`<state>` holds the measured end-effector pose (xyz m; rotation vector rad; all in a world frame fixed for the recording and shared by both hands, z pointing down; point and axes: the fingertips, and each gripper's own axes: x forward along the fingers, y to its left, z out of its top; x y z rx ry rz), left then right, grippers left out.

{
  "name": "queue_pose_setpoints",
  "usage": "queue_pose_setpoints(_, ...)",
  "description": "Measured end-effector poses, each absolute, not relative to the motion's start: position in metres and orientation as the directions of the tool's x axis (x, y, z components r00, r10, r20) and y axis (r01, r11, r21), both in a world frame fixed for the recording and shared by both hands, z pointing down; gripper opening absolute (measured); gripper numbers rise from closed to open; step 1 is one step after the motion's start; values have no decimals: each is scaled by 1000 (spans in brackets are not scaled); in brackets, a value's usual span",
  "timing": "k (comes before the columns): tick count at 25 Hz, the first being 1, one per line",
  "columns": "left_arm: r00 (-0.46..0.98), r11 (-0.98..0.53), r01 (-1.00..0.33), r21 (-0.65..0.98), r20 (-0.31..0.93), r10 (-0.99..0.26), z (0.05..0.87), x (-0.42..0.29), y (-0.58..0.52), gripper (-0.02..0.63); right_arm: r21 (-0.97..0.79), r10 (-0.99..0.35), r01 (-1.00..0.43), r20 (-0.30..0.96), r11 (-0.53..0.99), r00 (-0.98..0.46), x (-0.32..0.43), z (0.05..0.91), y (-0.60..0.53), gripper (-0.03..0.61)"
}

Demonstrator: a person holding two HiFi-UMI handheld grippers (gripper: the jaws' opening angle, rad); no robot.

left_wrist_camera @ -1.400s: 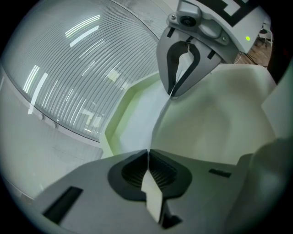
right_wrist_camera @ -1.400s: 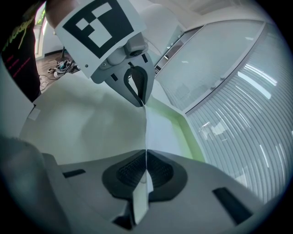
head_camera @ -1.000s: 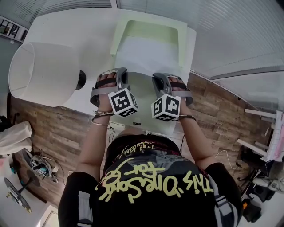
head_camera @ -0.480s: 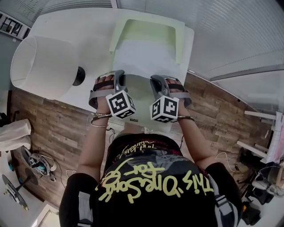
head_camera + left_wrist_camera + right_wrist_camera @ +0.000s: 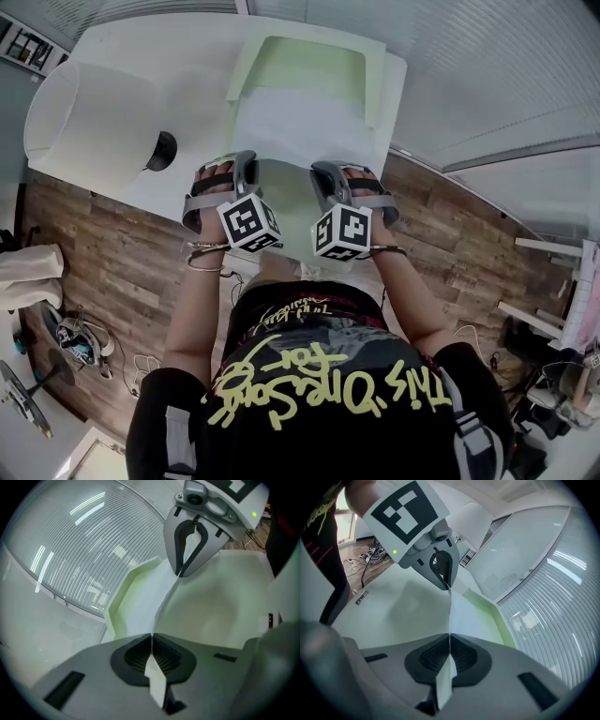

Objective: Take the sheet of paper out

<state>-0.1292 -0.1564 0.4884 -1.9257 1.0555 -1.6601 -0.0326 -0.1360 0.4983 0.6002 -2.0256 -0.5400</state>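
A white sheet of paper [image 5: 298, 127] lies partly inside a pale green folder [image 5: 305, 64] on the white table [image 5: 178, 56]. My left gripper [image 5: 249, 164] and right gripper [image 5: 323, 173] are side by side, each shut on the sheet's near edge. In the left gripper view the left gripper [image 5: 151, 637] pinches the paper [image 5: 140, 604], which runs on to the right gripper [image 5: 180, 571] and to the folder [image 5: 118, 606] beyond. In the right gripper view the right gripper [image 5: 449, 639] clamps the paper [image 5: 466, 616], with the left gripper [image 5: 447, 585] on the same edge and the folder [image 5: 499, 616] behind.
A big white lamp shade [image 5: 94, 122] with a black base [image 5: 161, 150] stands on the table's left part. The table's near edge is just under my hands, with wood floor [image 5: 103, 262] and cables below. A ribbed glass wall [image 5: 487, 66] runs along the right.
Both grippers have drawn the sheet a little toward the person, so slightly more of it shows outside the folder. Both stay shut on it.
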Motion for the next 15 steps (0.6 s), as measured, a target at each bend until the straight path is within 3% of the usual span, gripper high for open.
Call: queue_pose_setpoints(15, -36, -620, -321, -716, 663, -748, 492, -127, -131, 9, 579, -560, -138, 656, 804, -506, -30, 503, -113, 9)
